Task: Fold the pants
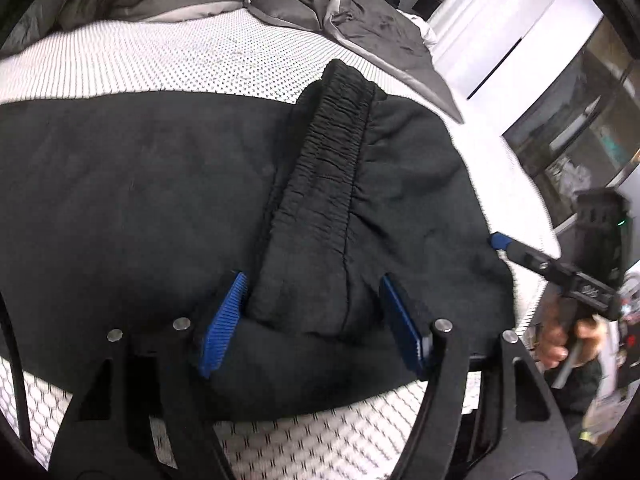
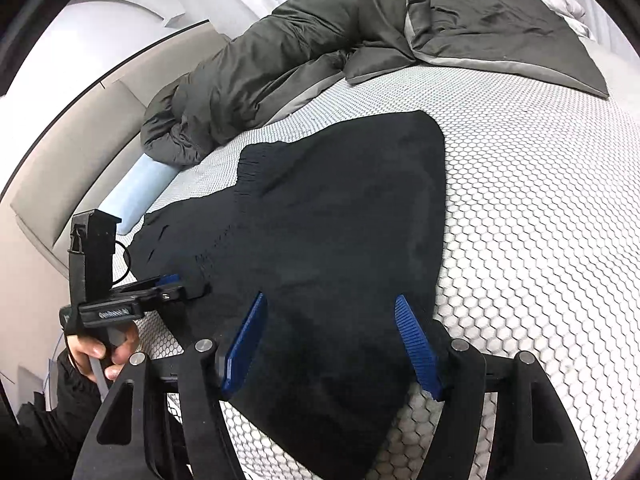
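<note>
Black pants (image 1: 140,184) lie folded on the white patterned mattress (image 1: 160,60); the gathered elastic waistband (image 1: 332,152) runs up the middle of the left wrist view. My left gripper (image 1: 312,284) is open, its blue pads on either side of the waistband's near end. My right gripper (image 2: 332,304) is open over the near edge of the pants (image 2: 340,220). The right gripper also shows in the left wrist view (image 1: 500,240) at the pants' right edge, and the left gripper shows in the right wrist view (image 2: 172,284) at their left edge.
A crumpled dark grey duvet (image 2: 280,64) lies along the far side of the bed. A light blue pillow (image 2: 136,192) lies by the beige headboard (image 2: 72,152). White cabinets and a window (image 1: 580,120) stand to the right beyond the mattress edge.
</note>
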`<state>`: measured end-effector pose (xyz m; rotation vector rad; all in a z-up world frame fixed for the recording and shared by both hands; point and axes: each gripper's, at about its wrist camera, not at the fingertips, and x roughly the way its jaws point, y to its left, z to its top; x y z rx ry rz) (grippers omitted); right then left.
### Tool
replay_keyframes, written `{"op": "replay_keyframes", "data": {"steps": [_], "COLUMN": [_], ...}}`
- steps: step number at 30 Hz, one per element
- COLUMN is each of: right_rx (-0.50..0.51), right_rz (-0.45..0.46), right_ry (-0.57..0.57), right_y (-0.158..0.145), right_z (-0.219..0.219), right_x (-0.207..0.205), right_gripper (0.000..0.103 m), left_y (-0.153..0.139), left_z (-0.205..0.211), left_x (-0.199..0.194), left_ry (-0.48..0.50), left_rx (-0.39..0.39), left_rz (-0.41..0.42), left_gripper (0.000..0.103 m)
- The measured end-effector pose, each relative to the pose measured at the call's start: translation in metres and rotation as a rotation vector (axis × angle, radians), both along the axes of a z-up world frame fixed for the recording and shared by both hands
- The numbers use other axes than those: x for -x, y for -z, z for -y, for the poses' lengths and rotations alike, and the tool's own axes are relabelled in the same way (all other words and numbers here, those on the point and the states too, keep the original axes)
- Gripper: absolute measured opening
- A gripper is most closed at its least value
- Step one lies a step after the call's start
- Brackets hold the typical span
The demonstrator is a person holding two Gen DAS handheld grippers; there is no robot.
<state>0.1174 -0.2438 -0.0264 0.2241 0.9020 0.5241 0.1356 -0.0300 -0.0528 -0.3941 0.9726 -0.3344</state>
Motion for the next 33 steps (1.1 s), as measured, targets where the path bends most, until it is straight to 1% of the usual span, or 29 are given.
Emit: {"op": "replay_keyframes", "data": {"steps": [2, 3, 6, 9, 11, 12, 13, 14, 15, 16, 17, 19, 21, 22, 23, 24, 26, 27, 29, 30, 31, 32, 33], "right_rx": [-0.002, -0.001, 0.003, 0.005, 0.009, 0.012, 0.014, 0.017, 0.018, 0.018, 0.012, -0.005, -0.01, -0.012, -0.012, -0.009, 0.003, 0.009, 0.024, 0.027, 0.029, 0.029, 0.028], "right_rz": [-0.006, -0.009, -0.025, -0.028, -0.027, -0.027, -0.027, -0.029, -0.031, -0.033, -0.037, -0.042, -0.04, -0.038, -0.04, -0.041, -0.043, -0.045, -0.053, -0.056, -0.059, -0.059, -0.057], "right_ry": [0.005, 0.008, 0.018, 0.014, 0.004, 0.001, -0.001, -0.004, -0.006, -0.006, -0.004, -0.004, 0.0, 0.0, 0.0, 0.0, -0.002, -0.001, 0.009, 0.012, 0.013, 0.013, 0.012], "right_y": [0.001, 0.003, 0.006, 0.007, 0.007, 0.008, 0.007, 0.008, 0.009, 0.01, 0.011, 0.01, 0.009, 0.008, 0.009, 0.009, 0.011, 0.011, 0.013, 0.014, 0.014, 0.013, 0.013], "right_z": [0.007, 0.005, 0.006, 0.002, -0.002, -0.004, -0.005, -0.006, -0.007, -0.006, -0.005, -0.004, -0.004, -0.004, -0.004, -0.004, -0.004, -0.005, -0.005, -0.005, -0.006, -0.006, -0.004], "right_x": [0.002, 0.001, -0.002, -0.004, -0.004, -0.005, -0.005, -0.005, -0.006, -0.006, -0.006, -0.008, -0.008, -0.009, -0.009, -0.01, -0.01, -0.011, -0.012, -0.013, -0.013, -0.013, -0.013], "right_gripper": [0.068, 0.068, 0.068, 0.068, 0.068, 0.068, 0.068, 0.068, 0.068, 0.068, 0.068, 0.068, 0.068, 0.068, 0.068, 0.068, 0.068, 0.068, 0.068, 0.068, 0.068, 0.068, 0.068], "left_y": [0.001, 0.002, 0.006, 0.009, 0.01, 0.01, 0.009, 0.008, 0.006, 0.002, -0.002, -0.016, -0.029, -0.037, -0.043, -0.05, -0.054, -0.051, -0.037, -0.033, -0.029, -0.029, -0.034], "left_z": [-0.007, -0.011, -0.015, -0.014, -0.008, -0.003, 0.002, 0.005, 0.006, 0.004, 0.002, -0.005, -0.016, -0.02, -0.024, -0.026, -0.031, -0.03, -0.033, -0.038, -0.046, -0.052, -0.062], "left_x": [0.004, 0.008, -0.002, -0.009, -0.016, -0.019, -0.02, -0.021, -0.02, -0.018, -0.016, -0.01, 0.0, 0.008, 0.015, 0.027, 0.04, 0.042, 0.041, 0.042, 0.04, 0.037, 0.035], "left_ry": [0.007, 0.007, 0.008, -0.012, -0.035, -0.041, -0.046, -0.047, -0.049, -0.058, -0.063, -0.071, -0.064, -0.051, -0.041, -0.022, -0.005, 0.018, 0.06, 0.059, 0.04, 0.024, -0.007], "left_rx": [0.042, 0.056, 0.099, 0.106, 0.074, 0.054, 0.005, -0.018, -0.025, -0.022, -0.02, -0.002, 0.037, 0.056, 0.058, 0.049, 0.03, 0.016, -0.003, 0.01, 0.032, 0.044, 0.062], "left_rz": [-0.014, -0.023, -0.052, -0.049, -0.03, -0.022, 0.0, 0.014, 0.027, 0.045, 0.059, 0.094, 0.112, 0.122, 0.134, 0.147, 0.144, 0.127, 0.066, 0.051, 0.028, 0.022, 0.039], "left_gripper": [0.061, 0.056, 0.055, 0.055, 0.055, 0.045, 0.031, 0.03, 0.025, 0.02, 0.018, 0.012, 0.009, 0.009, 0.009, 0.009, 0.009, 0.009, 0.01, 0.014, 0.023, 0.028, 0.039]}}
